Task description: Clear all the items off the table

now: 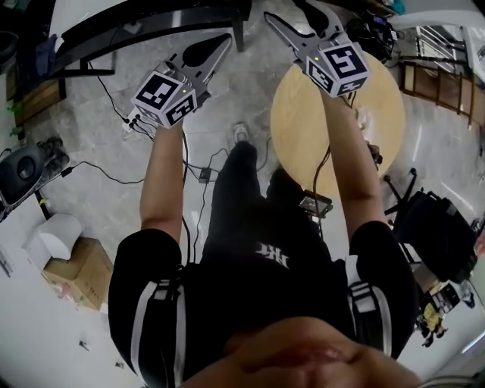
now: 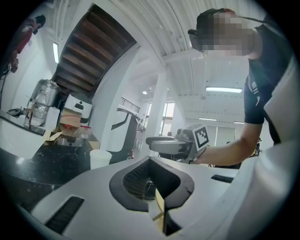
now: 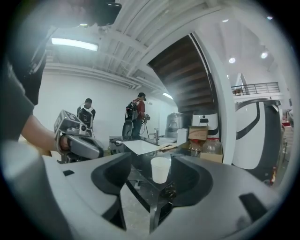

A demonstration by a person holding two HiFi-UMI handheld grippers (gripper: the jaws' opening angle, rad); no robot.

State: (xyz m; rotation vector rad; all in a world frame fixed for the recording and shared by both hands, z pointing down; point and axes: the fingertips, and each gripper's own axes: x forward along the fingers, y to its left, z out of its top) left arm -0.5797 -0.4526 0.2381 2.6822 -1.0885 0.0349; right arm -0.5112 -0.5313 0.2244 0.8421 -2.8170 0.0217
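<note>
1. Your right gripper [image 1: 292,15] has its jaws apart and empty. The white cup [image 3: 161,168] stands upright at the black table's [image 2: 51,161] near edge, straight ahead but well apart.
2. Your left gripper [image 1: 226,39] is closed on nothing, with the white cup off to its left, so the right looks better placed.

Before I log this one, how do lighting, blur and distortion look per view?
Head view: heavy fisheye bend, evenly lit, round table sharp. Left gripper view: black vignette corners, ceiling light bright. Right gripper view: same vignette, strip light blown out, white cup sharp.
</note>
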